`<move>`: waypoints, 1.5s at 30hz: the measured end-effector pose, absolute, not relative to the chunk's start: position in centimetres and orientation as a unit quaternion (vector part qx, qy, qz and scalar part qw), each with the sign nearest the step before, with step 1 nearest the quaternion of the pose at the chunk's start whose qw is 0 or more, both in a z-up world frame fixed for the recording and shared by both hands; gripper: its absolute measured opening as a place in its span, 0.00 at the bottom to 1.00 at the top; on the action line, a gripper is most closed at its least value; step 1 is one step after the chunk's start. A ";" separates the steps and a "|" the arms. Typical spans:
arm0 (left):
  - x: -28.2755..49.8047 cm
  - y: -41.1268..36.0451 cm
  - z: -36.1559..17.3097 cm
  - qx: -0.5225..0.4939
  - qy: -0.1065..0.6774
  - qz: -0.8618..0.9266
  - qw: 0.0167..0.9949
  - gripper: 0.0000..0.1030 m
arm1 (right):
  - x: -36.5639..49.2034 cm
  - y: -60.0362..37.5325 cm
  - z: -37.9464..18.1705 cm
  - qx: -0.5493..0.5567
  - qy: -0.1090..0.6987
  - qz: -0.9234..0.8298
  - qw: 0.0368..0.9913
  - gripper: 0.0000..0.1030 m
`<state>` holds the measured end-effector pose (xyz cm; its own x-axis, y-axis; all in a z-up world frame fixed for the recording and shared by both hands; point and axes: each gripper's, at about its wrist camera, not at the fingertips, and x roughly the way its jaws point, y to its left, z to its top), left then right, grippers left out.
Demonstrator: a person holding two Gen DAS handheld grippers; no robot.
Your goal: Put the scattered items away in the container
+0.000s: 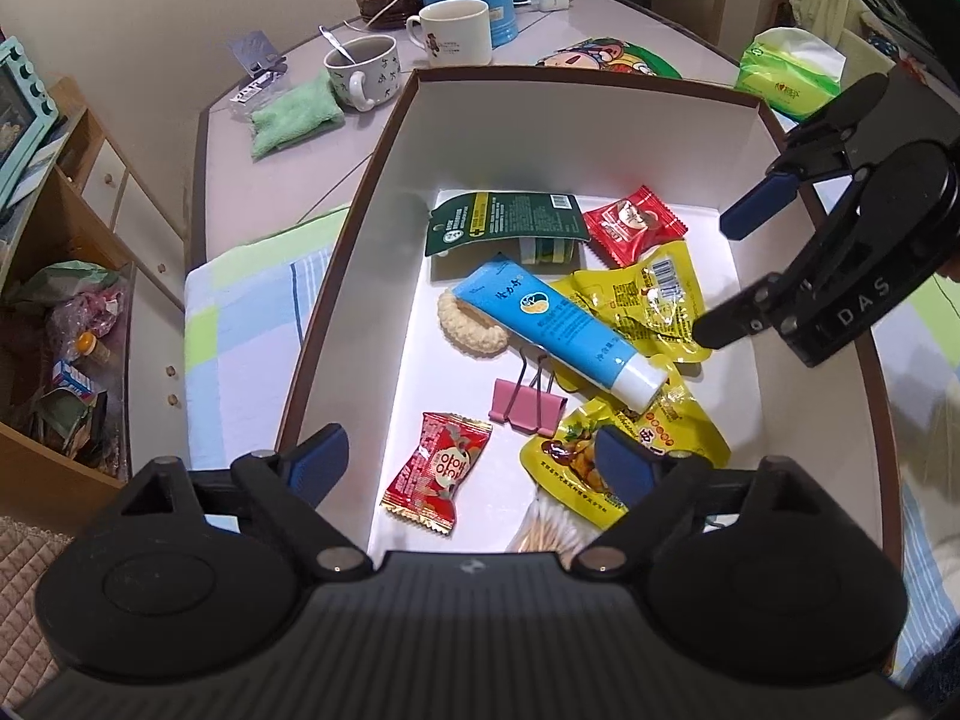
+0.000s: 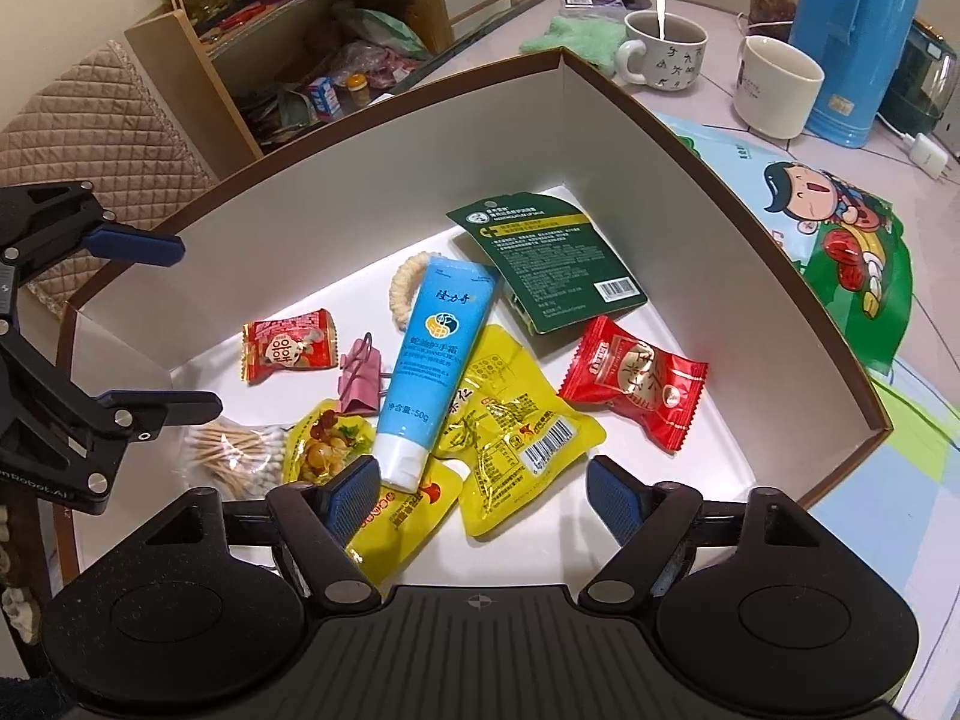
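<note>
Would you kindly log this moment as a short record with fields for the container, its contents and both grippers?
container: white box with brown rim, open top
contents: blue tube lying over yellow snack packets; pink binder clip; two red candies; green card pack; ring biscuit; cotton swabs
left gripper: open, empty, above the box
right gripper: open, empty, above the box
outside the box: two mugs, green cloth, tissue pack
</note>
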<state>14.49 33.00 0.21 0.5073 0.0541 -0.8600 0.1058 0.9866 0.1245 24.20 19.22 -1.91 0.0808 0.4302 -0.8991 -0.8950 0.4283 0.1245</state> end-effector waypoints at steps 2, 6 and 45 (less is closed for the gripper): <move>14.3 32.8 0.5 0.079 0.493 -0.013 0.866 0.85 | 23.9 18.9 -1.6 -0.243 0.470 0.478 0.701 0.94; 13.9 32.2 1.1 0.076 0.487 -0.009 0.870 0.86 | 23.6 18.2 -1.0 -0.244 0.457 0.478 0.709 0.94; 2.2 17.6 6.5 -0.029 0.418 0.210 0.883 0.96 | 17.8 3.2 5.0 -0.194 0.348 0.573 0.716 0.94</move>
<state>2.24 17.59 6.48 0.5624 0.3466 -0.7507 -0.3950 0.9102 0.1243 17.79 3.24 4.95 0.1015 0.6854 -0.7211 -0.9555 0.2689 0.1211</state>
